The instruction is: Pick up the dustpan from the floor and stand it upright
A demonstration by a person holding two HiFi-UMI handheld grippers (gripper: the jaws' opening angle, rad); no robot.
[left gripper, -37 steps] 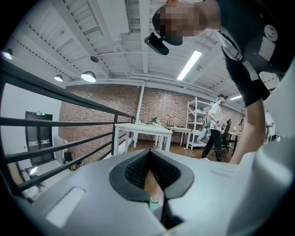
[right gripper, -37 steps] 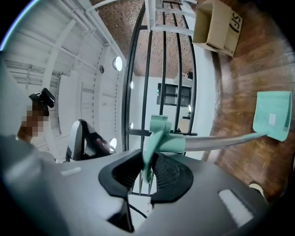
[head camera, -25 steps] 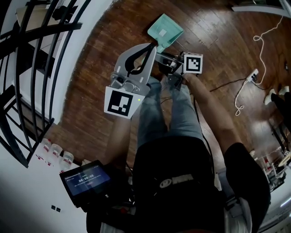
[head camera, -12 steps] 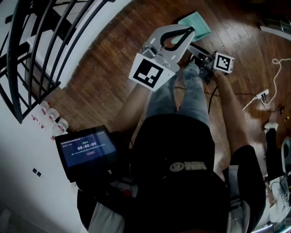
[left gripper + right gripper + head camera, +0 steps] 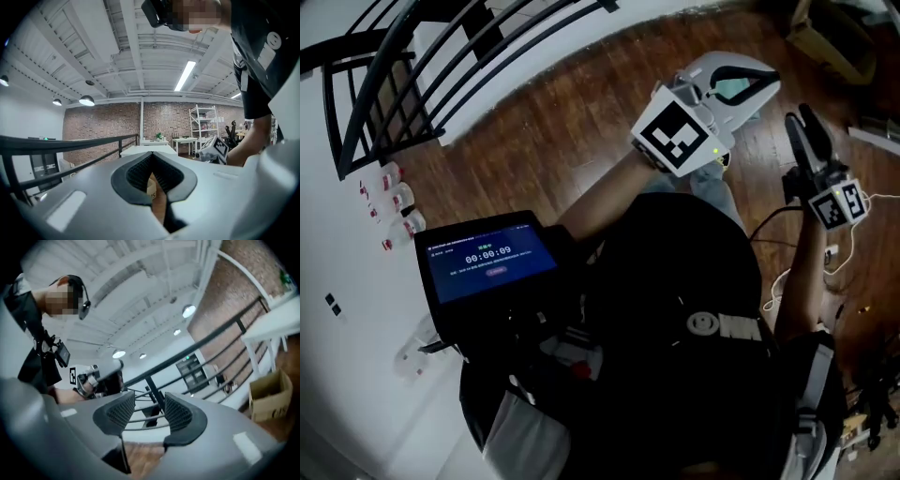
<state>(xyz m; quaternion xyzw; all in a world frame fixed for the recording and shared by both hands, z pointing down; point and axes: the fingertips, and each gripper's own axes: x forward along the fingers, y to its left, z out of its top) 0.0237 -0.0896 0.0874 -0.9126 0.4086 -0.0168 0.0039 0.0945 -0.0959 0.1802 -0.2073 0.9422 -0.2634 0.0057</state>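
Only a teal patch of the dustpan (image 5: 733, 90) shows on the wood floor, through the loop of my left gripper's jaws; how it stands I cannot tell. My left gripper (image 5: 769, 80) is held high and level. In the left gripper view the left gripper (image 5: 152, 157) has its ribbed pads met at the tips with nothing in them. My right gripper (image 5: 800, 120) is raised to its right, clear of the dustpan. In the right gripper view the right gripper (image 5: 149, 401) has its jaws apart and closing, with nothing between them.
A black railing (image 5: 412, 75) runs along the upper left. A tablet screen (image 5: 492, 258) hangs at the person's chest, and small bottles (image 5: 394, 202) stand by the white wall. A cardboard box (image 5: 269, 397) sits on the floor, and white cable (image 5: 844, 253) lies at the right.
Both grippers have risen from the floor, away from the dustpan. The right gripper has rolled, and its jaws now stand apart. The head view has swung, and the left gripper now hides most of the dustpan.
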